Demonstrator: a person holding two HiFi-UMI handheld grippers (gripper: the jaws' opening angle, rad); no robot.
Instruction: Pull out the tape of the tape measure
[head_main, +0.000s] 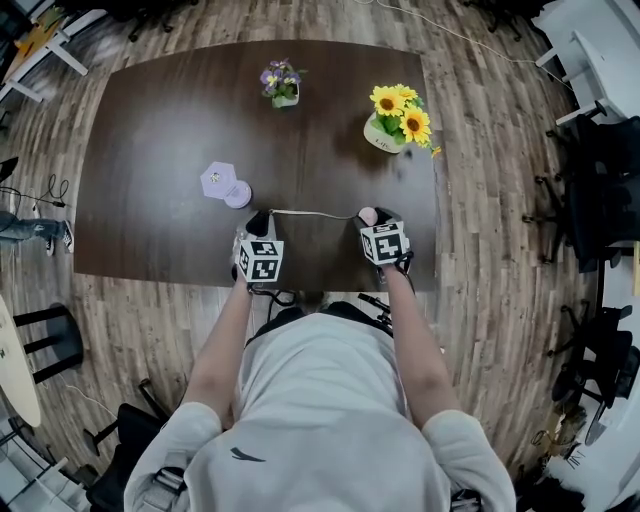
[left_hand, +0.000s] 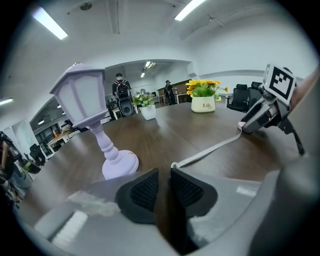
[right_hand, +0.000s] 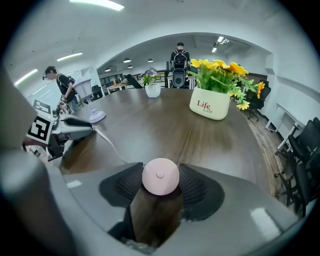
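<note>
The tape (head_main: 312, 213) lies along the tabletop (head_main: 160, 120), running left to right near its front edge. The right hand-held gripper (right_hand: 160, 172) clamps its pink case (right_hand: 160, 182). The left hand-held gripper (left_hand: 164, 172) stands narrowly parted and empty, with the tape's end at its tips. A lavender lantern (head_main: 222, 184) stands nearby, and a sunflower pot (head_main: 398, 120) farther back.

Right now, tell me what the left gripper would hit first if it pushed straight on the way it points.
Probably the table top just past the left gripper. The tape end lies beside that line, though depth is unclear.
</note>
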